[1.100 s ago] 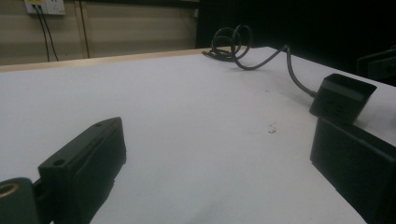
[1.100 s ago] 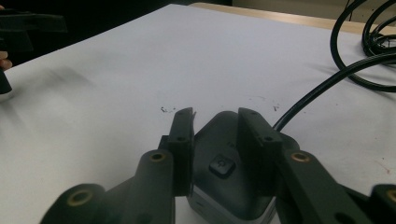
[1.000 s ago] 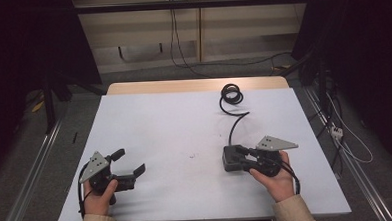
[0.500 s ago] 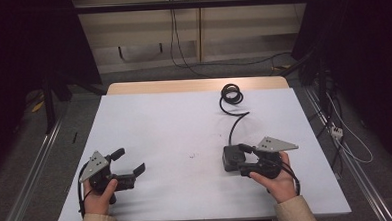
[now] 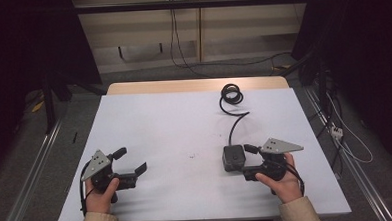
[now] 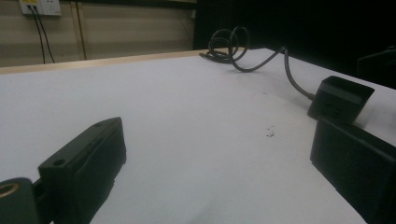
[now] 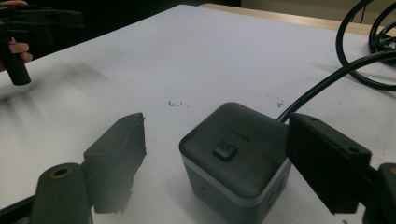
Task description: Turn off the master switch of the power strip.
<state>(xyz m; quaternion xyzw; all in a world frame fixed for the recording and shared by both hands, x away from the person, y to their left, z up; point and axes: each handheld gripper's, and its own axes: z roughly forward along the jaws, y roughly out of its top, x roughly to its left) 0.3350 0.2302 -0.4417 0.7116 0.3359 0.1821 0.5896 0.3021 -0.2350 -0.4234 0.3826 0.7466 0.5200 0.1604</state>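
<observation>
A dark grey cube-shaped power box (image 5: 233, 157) (image 7: 233, 158) with a button on top rests on the white table (image 5: 174, 126). Its black cable (image 5: 232, 95) runs to a coil near the far edge. My right gripper (image 5: 245, 161) (image 7: 217, 135) lies level at the cube's right side. Its jaws have just been opening and now stand open, with the cube between them and a clear gap at one jaw. My left gripper (image 5: 131, 161) (image 6: 217, 140) rests open at the front left, holding nothing. The cube (image 6: 343, 98) lies beyond its far jaw.
The table's wooden far edge (image 5: 193, 85) lies behind the cable coil (image 6: 229, 44). Small dark specks (image 5: 192, 155) mark the table's middle. Metal rails (image 5: 32, 177) run along the floor on both sides, and loose cables (image 5: 345, 134) lie on the floor at the right.
The right gripper's jaws have spread apart around the cube, which stays where it was on the table. Both hands and the left gripper have kept still.
</observation>
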